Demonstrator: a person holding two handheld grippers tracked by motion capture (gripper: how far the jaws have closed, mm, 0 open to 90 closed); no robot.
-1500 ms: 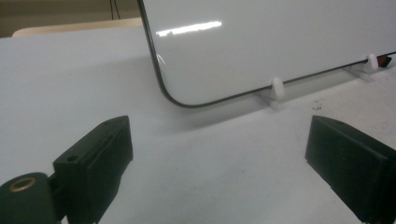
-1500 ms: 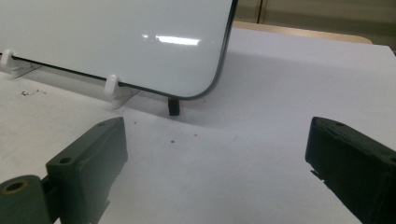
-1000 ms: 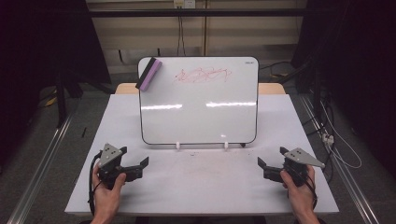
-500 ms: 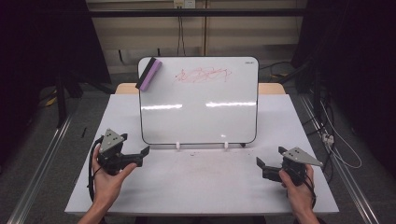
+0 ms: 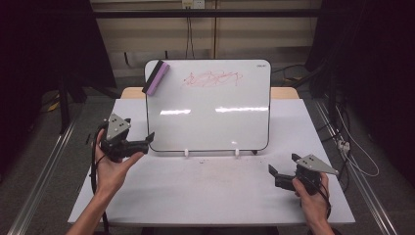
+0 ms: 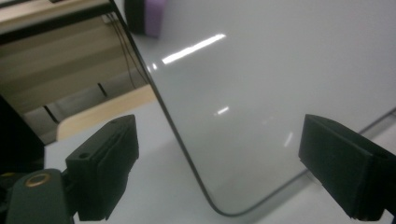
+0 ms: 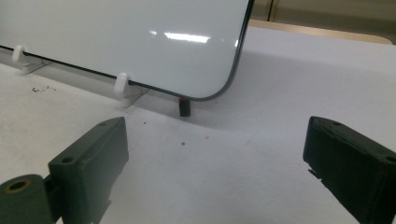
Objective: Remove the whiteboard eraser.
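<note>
Near the table's left edge, you are holding the left gripper [image 5: 147,139], jaws released and just closing slightly with nothing between them, beside the whiteboard's [image 5: 210,117] lower left corner. Toward the front right corner, you are resting the right gripper [image 5: 279,172], jaws spread, empty.

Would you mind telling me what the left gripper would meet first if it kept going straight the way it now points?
Most likely the whiteboard: the left gripper, jaws open, points at its lower left corner; depth is hard to judge.
</note>
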